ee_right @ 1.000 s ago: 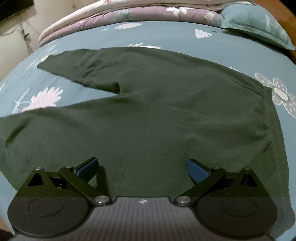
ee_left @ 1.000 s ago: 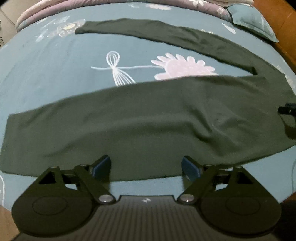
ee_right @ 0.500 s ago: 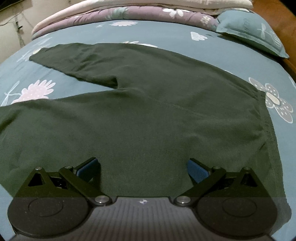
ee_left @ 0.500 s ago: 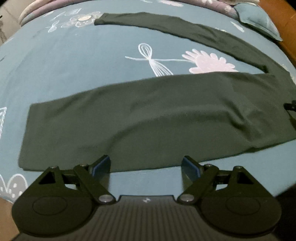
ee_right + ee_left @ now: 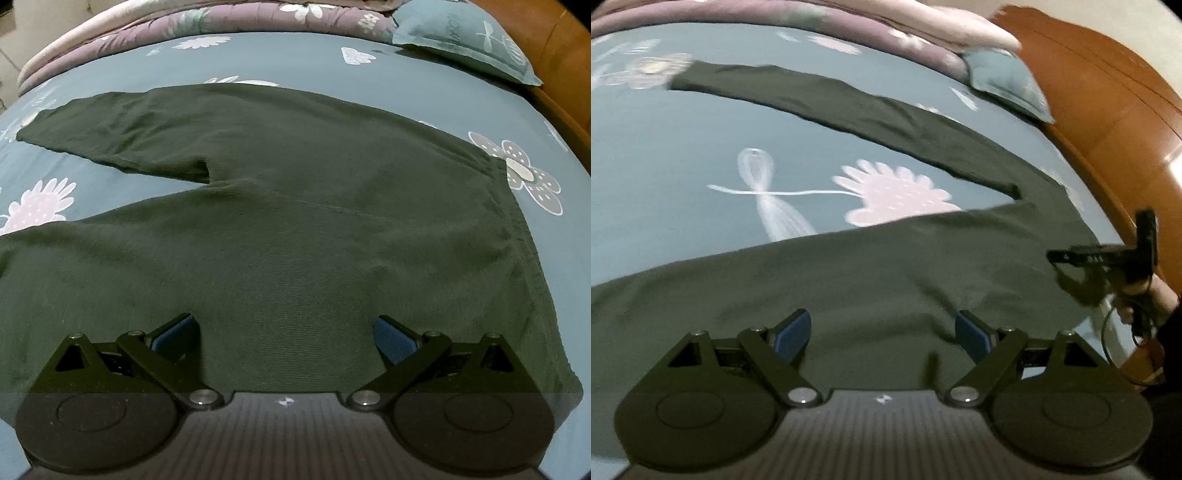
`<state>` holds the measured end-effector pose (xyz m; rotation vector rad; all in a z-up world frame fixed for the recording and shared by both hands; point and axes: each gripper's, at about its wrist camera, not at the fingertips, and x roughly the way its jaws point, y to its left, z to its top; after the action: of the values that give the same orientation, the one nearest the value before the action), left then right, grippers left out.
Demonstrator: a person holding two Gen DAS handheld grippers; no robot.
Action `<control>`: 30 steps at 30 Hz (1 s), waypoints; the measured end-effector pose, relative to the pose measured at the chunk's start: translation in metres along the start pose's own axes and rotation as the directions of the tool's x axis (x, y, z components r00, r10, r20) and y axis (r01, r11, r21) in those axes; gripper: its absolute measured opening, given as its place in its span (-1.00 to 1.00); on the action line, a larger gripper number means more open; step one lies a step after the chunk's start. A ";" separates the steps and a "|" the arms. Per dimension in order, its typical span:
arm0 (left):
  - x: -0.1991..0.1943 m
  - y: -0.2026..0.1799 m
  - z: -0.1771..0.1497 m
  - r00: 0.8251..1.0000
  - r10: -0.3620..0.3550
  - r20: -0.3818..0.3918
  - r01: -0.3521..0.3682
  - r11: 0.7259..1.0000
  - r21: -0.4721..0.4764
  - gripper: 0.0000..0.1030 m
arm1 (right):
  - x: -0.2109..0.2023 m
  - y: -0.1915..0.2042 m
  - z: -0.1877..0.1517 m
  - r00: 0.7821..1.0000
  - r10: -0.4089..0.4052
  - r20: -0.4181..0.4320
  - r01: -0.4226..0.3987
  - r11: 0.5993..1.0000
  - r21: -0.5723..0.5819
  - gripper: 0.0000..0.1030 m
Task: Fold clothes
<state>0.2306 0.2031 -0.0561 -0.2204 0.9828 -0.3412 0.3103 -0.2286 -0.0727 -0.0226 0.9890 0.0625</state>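
Grippers first: the left gripper (image 5: 882,332) hangs with its blue pads spread wide and nothing between them, low over the near leg of the dark green trousers (image 5: 886,273). The right gripper (image 5: 286,332) is just as wide apart and empty, poised over the seat of the same trousers (image 5: 314,221), near the waistband (image 5: 517,229).

The trousers lie spread flat on the blue flowered bedsheet (image 5: 683,155), legs splayed in a V — one leg near, the other angling away toward the folded quilt (image 5: 184,22) and the pillow (image 5: 461,33).

What has changed in the last second is on the left: half a second ago that camera stood back with bare sheet under its pads and the near leg's cuff in view; now it has swung in and rightward, cloth lies beneath the pads, the cuff has left the frame, and the right gripper and the hand holding it (image 5: 1145,291) show large at the edge. The right view has merely crept closer. The cloth itself has not shifted, so no fold shows — both tools seem to be closing in for a grasp.
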 end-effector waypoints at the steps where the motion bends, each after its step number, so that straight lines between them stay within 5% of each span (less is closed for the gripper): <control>1: 0.005 -0.002 0.002 1.000 -0.021 -0.003 0.021 1.000 0.007 0.65 | 0.000 0.000 0.000 1.000 -0.004 -0.002 0.004 1.000 0.006 1.00; 4: 0.016 -0.005 0.007 0.997 -0.070 -0.011 0.071 0.997 0.021 0.65 | -0.001 0.001 0.000 1.000 -0.008 -0.006 0.008 1.000 0.012 1.00; 14: -0.001 0.040 0.011 0.981 0.189 0.028 -0.186 0.978 -0.097 0.65 | 0.002 -0.003 0.002 1.000 0.010 -0.010 -0.010 1.000 0.001 1.00; 19: -0.009 0.063 0.014 0.946 0.321 0.035 -0.312 0.937 -0.158 0.65 | 0.001 -0.004 0.001 1.000 0.018 -0.004 -0.018 1.000 -0.004 1.00; 23: -0.025 0.080 0.028 0.892 0.450 0.049 -0.431 0.877 -0.212 0.65 | 0.001 -0.004 -0.002 1.000 0.021 0.004 -0.021 1.000 -0.007 1.00; 30: -0.030 0.067 0.016 0.911 0.411 0.039 -0.398 0.900 -0.179 0.66 | 0.000 -0.003 -0.004 1.000 0.021 0.018 -0.021 1.000 -0.010 1.00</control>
<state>0.2409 0.2771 -0.0464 -0.1741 0.9557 0.1329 0.3070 -0.2313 -0.0746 -0.0199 0.9708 0.0868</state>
